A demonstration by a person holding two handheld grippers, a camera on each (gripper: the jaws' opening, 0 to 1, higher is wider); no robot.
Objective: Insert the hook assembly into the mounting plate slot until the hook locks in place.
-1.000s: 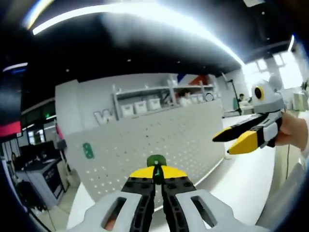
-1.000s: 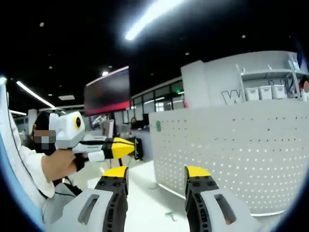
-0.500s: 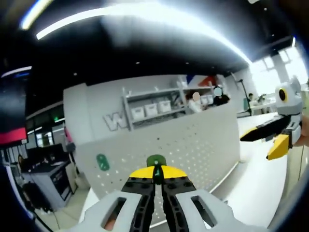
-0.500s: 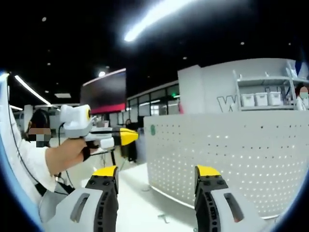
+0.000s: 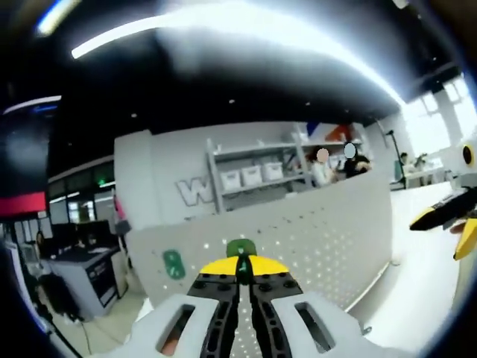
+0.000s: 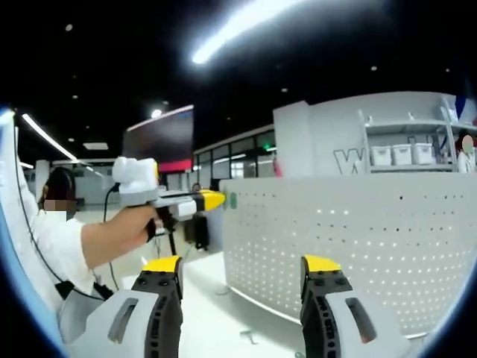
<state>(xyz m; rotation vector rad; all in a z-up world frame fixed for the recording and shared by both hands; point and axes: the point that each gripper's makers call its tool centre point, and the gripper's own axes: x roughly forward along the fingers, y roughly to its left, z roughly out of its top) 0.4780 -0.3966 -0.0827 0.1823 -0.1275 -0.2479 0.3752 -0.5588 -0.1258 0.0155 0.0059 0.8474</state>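
Observation:
My left gripper [image 5: 239,262] is shut on a small green hook piece [image 5: 241,248] that pokes out above its yellow tips. Ahead stands the white perforated mounting plate [image 5: 313,242], upright on the table. A second green hook [image 5: 173,262] sits on the plate's left part. In the right gripper view the left gripper [image 6: 195,202] is held level by a person's hand, its yellow tip close to the plate's [image 6: 358,239] left edge and the mounted green hook [image 6: 232,200]. My right gripper [image 6: 242,270] is open and holds nothing; it also shows as the right gripper [image 5: 449,226].
The plate stands on a white table [image 6: 216,313]. Behind it is a grey wall with a shelf of white bins [image 5: 253,175]. A person's forearm [image 6: 112,235] reaches in from the left. Desks and a dark screen [image 6: 160,142] lie further back.
The left gripper has moved toward the plate's left edge with the green hook piece still held. The left view has swung, so the right gripper slid to its edge. Right jaws spread slightly.

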